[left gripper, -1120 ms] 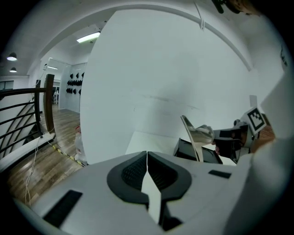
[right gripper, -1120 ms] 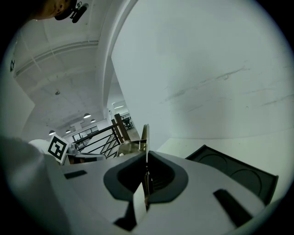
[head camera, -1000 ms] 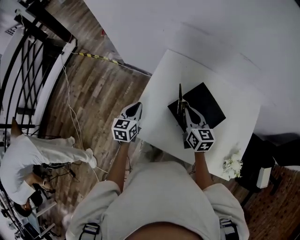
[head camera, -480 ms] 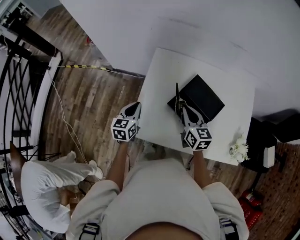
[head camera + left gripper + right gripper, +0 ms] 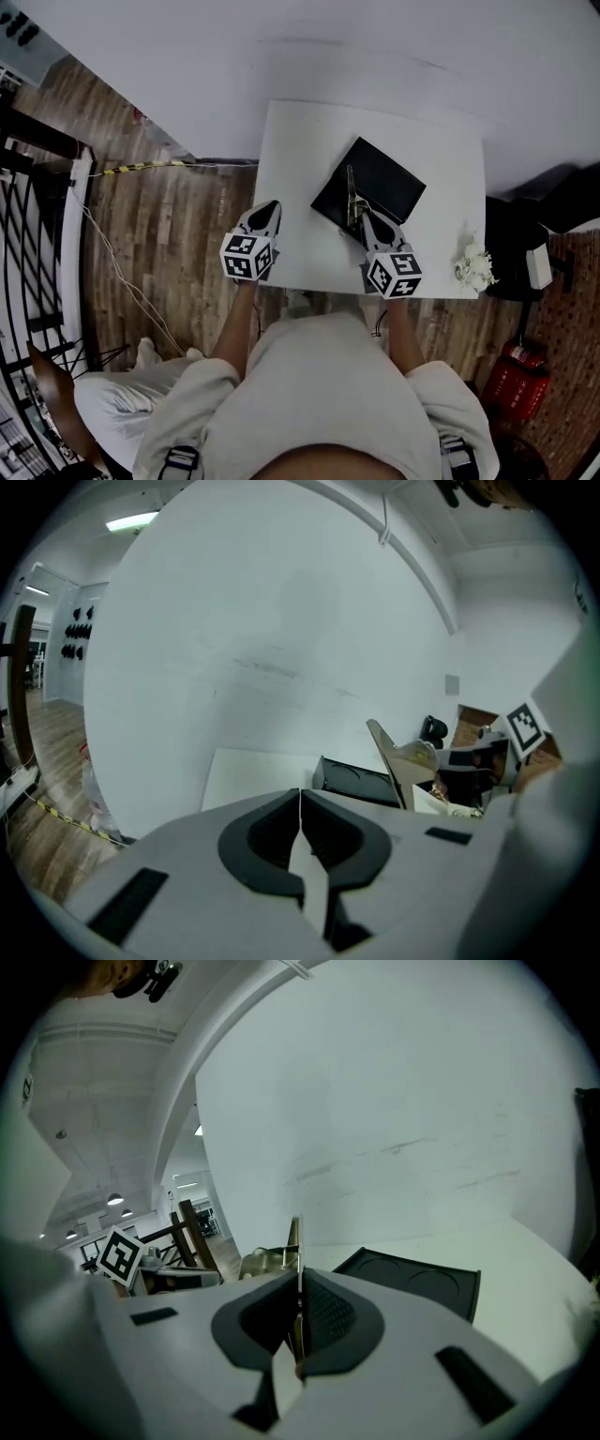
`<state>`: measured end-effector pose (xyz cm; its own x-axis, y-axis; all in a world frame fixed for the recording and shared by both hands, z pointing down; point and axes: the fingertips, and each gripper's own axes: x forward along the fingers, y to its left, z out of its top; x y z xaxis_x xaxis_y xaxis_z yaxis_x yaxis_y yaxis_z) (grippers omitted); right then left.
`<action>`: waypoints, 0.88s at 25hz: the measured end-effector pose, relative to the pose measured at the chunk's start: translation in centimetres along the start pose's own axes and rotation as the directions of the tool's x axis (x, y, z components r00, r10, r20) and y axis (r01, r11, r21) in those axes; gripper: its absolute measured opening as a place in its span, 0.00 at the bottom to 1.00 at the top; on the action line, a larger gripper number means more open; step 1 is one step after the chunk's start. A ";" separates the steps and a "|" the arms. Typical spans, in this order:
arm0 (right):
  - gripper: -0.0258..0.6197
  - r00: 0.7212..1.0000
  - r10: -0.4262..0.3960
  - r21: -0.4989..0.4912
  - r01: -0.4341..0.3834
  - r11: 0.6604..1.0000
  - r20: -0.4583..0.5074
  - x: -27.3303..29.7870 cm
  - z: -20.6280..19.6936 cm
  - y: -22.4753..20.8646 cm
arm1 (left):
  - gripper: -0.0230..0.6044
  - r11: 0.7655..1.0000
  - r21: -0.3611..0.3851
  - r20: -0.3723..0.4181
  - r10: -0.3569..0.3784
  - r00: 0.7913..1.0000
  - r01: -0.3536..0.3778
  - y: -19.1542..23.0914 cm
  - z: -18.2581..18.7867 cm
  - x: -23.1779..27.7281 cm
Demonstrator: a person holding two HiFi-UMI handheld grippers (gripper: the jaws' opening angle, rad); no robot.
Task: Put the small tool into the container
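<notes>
The white table (image 5: 281,178) bears the black container (image 5: 386,176), just ahead of the right gripper (image 5: 362,217). The left gripper (image 5: 265,214) is closed and empty, well to its left. The right jaws pinch the thin tool (image 5: 350,187), which stands above the container's near side. This looks like the carrying step; next it needs lowering and releasing inside.

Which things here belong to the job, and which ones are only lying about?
Job: small tool, gripped by the right gripper; black container.
Lying about: white flowers at the table edge; red canister beyond it.
</notes>
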<state>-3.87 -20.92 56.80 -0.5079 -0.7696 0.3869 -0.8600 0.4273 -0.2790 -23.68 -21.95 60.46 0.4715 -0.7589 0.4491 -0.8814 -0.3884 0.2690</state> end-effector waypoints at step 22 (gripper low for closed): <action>0.05 0.987 -0.104 -0.256 0.069 0.964 -0.125 -2.1 -3.5 -3.5 | 0.05 0.993 0.040 -0.039 -0.109 0.993 0.111 -4.9 -0.7 3.3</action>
<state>0.02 -19.15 60.05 -0.4182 -0.7445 0.5204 -0.8768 0.4805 -0.0174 -17.77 -22.25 61.20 0.5659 -0.6909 0.4498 -0.8241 -0.4906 0.2832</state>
